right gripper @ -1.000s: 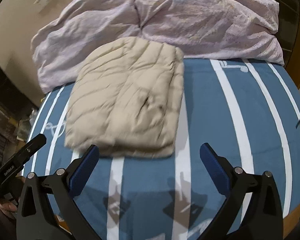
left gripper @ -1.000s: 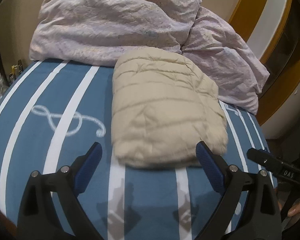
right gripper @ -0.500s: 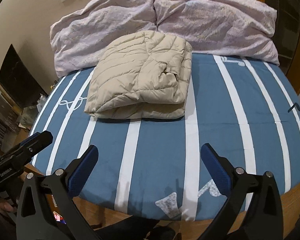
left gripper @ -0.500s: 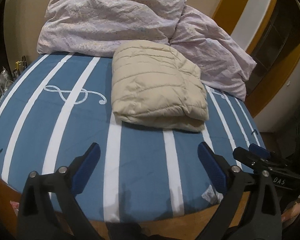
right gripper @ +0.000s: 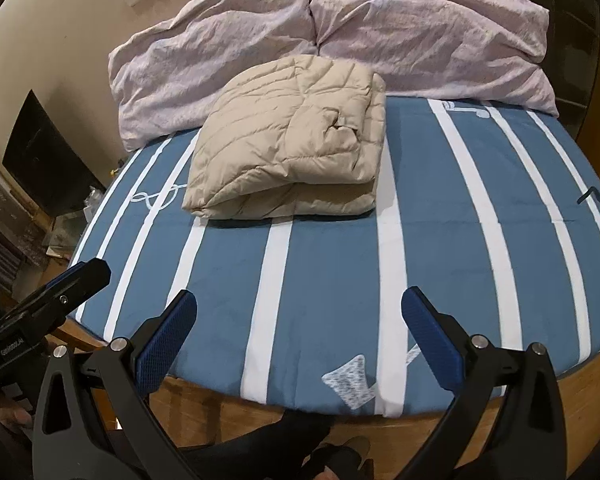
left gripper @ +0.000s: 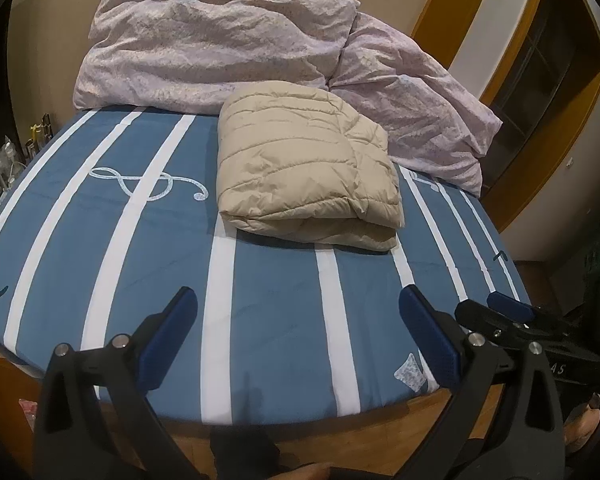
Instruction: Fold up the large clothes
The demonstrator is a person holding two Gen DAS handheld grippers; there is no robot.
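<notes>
jacket point(left gripper: 304, 176) sits folded on the bed point(left gripper: 260, 300); your left tongs point(left gripper: 300, 320) and right tongs point(right gripper: 300, 320) gape wide, holding nothing.

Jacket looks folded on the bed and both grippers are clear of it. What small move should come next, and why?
Probably none beyond a check: the beige quilted jacket lies as a compact bundle on the striped bed, and the left gripper and right gripper are both open, holding nothing.

A bed point(right gripper: 440, 280) with a blue, white-striped sheet point(left gripper: 268, 280) stands against a beige wall point(right gripper: 80, 20); a crumpled lilac duvet point(left gripper: 220, 48) lies at its head.
</notes>
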